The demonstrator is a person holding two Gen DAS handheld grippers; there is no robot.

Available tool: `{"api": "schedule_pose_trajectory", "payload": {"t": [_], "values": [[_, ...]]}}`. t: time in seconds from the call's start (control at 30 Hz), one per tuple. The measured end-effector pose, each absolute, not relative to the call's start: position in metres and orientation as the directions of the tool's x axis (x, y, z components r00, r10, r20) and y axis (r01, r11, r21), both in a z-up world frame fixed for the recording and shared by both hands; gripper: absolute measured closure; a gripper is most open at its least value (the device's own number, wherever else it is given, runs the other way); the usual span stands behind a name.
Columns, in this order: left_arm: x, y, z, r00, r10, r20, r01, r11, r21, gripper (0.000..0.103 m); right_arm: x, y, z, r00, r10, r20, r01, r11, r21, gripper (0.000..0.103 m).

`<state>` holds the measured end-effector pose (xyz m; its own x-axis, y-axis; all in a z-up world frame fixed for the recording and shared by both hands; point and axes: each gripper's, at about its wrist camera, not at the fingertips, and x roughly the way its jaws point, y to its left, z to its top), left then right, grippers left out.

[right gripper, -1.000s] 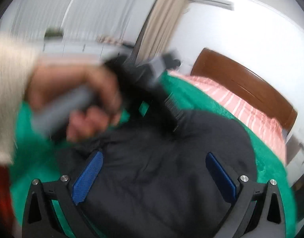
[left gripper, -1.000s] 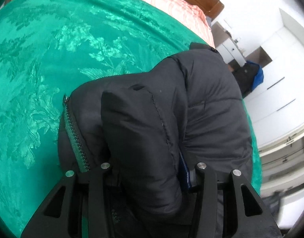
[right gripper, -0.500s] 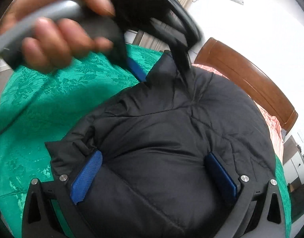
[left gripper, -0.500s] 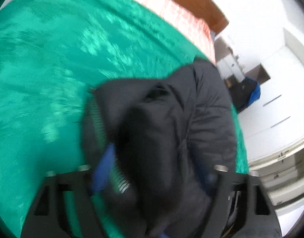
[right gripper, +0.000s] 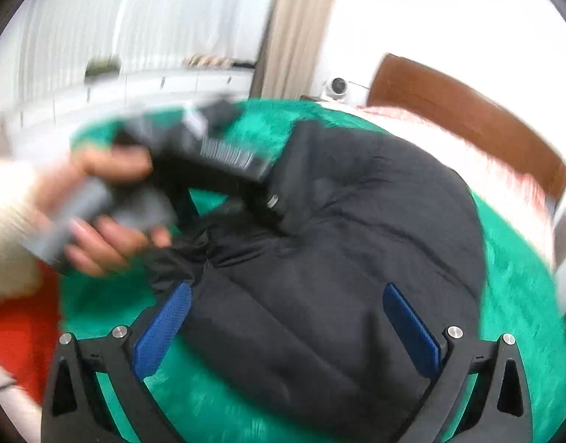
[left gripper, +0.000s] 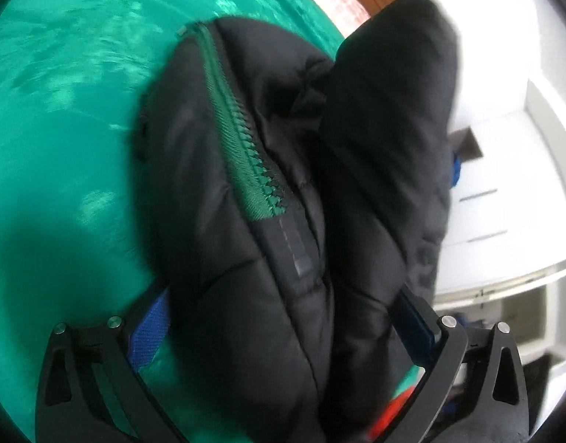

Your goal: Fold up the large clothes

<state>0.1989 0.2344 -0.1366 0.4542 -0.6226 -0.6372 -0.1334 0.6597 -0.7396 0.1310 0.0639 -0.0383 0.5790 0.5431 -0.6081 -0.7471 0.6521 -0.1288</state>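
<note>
A black puffer jacket (left gripper: 268,258) with a green zipper (left gripper: 242,140) lies bunched on a green bedspread (left gripper: 61,129). My left gripper (left gripper: 283,306) straddles a thick fold of it. Its jaws are opening, and the blue pads (left gripper: 150,336) stand at the fold's sides. In the right wrist view the jacket (right gripper: 338,258) spreads under my right gripper (right gripper: 286,291), which hovers open with its blue pads (right gripper: 164,328) clear of the cloth. A hand (right gripper: 109,199) holds the left gripper's grey handle at the jacket's left edge, blurred.
A wooden headboard (right gripper: 467,110) and a pink striped sheet (right gripper: 467,158) lie beyond the jacket. White cabinets with drawers (left gripper: 504,203) stand to the right of the bed. A red-orange thing (right gripper: 17,317) shows at the lower left. Curtains (right gripper: 294,29) hang behind.
The left jaws have spread wide from their narrow grip on the jacket fold and moved in closer. The right gripper has pulled back and up. The hand has dropped to the left.
</note>
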Motion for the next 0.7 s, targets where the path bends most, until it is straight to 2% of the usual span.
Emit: {"api": "schedule_pose_trajectory", "payload": {"t": [0.13, 0.2, 0.27, 0.33, 0.4, 0.47, 0.53, 0.63, 0.7], "values": [[0.215, 0.233, -0.146, 0.392, -0.660, -0.641, -0.113, 0.657, -0.746, 0.000, 0.180, -0.020, -0.018, 0.550, 0.561, -0.619, -0.629, 0.766, 0.135, 0.000], [0.223, 0.231, -0.149, 0.359, -0.672, -0.647, -0.100, 0.662, -0.743, 0.000, 0.216, -0.051, -0.032, 0.507, 0.556, -0.659, -0.556, 0.795, 0.243, 0.000], [0.229, 0.228, -0.150, 0.336, -0.671, -0.661, -0.084, 0.678, -0.730, 0.000, 0.261, -0.078, -0.062, 0.365, 0.621, -0.694, -0.467, 0.766, 0.441, 0.000], [0.234, 0.224, -0.150, 0.319, -0.666, -0.674, -0.076, 0.691, -0.719, 0.000, 0.297, -0.086, -0.101, 0.163, 0.771, -0.616, -0.372, 0.626, 0.685, 0.000], [0.240, 0.220, -0.150, 0.304, -0.665, -0.682, -0.060, 0.701, -0.711, 0.000, 0.314, -0.077, -0.122, 0.075, 0.839, -0.538, -0.319, 0.532, 0.785, 0.000], [0.245, 0.215, -0.151, 0.304, -0.664, -0.683, -0.049, 0.705, -0.707, 0.000, 0.327, -0.049, -0.140, 0.040, 0.821, -0.569, -0.326, 0.549, 0.770, 0.001], [0.249, 0.213, -0.152, 0.328, -0.648, -0.688, -0.070, 0.709, -0.701, 0.000, 0.327, -0.024, -0.137, 0.070, 0.781, -0.621, -0.406, 0.591, 0.697, 0.004], [0.246, 0.197, -0.138, 0.367, -0.560, -0.743, -0.093, 0.772, -0.628, 0.003, 0.302, 0.012, -0.104, 0.205, 0.648, -0.733, -0.599, 0.676, 0.429, 0.011], [0.234, 0.182, -0.119, 0.425, -0.504, -0.752, -0.056, 0.815, -0.577, 0.011, 0.274, 0.025, -0.085, 0.291, 0.617, -0.731, -0.684, 0.669, 0.291, 0.017]]}}
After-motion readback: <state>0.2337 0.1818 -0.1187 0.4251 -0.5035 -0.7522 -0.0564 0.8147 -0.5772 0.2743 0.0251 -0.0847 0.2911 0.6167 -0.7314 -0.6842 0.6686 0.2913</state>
